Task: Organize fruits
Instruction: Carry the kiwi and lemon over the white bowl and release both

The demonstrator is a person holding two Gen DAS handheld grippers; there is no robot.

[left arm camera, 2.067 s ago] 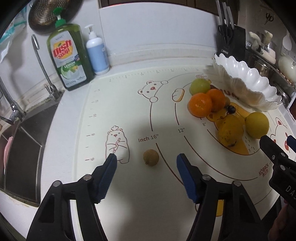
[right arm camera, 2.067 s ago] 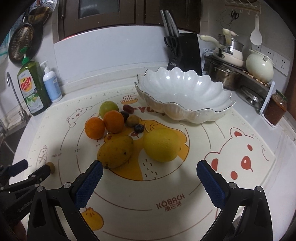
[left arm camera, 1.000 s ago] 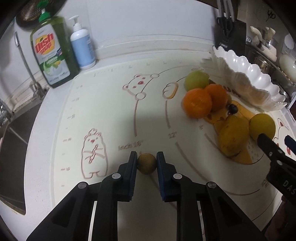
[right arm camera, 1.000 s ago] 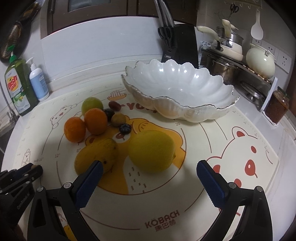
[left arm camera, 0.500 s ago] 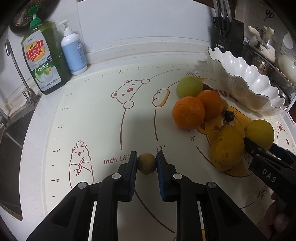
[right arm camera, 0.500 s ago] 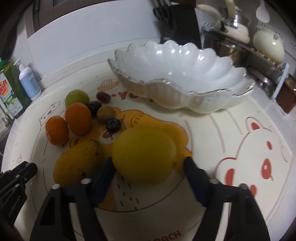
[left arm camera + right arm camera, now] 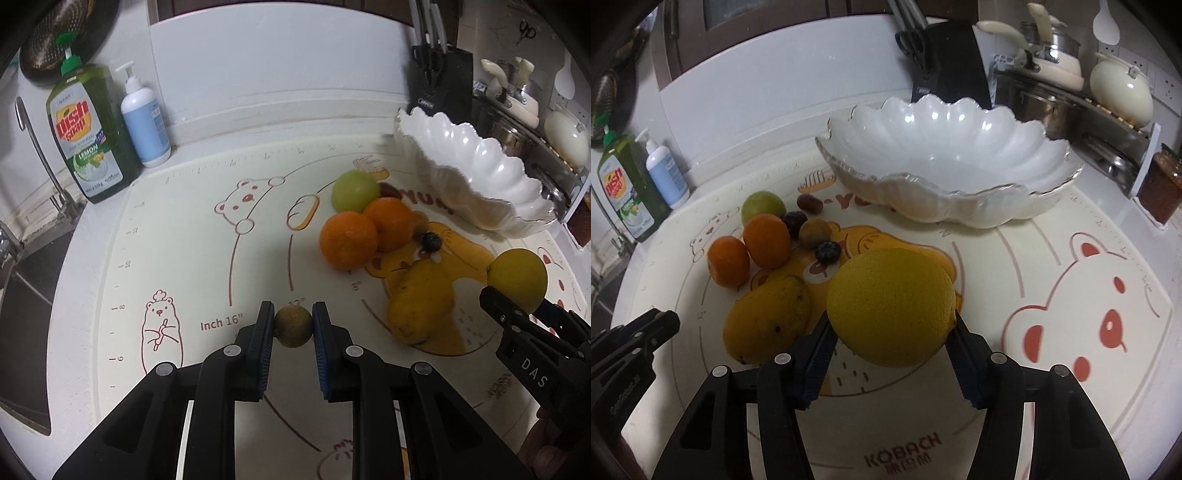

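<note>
Oranges: two. Mango: one. Bowl: one. Soap bottles: two.

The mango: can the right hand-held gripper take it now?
Probably not yet. The right hand-held gripper has just closed on the yellow citrus fruit, so it is occupied, although the mango lies unobstructed beside it on the mat.

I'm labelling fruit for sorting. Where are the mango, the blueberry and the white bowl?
mango (image 7: 767, 318): right wrist view, middle of its skin.
blueberry (image 7: 828, 251): right wrist view, its top.
white bowl (image 7: 945, 162): right wrist view, bare inner wall.
</note>
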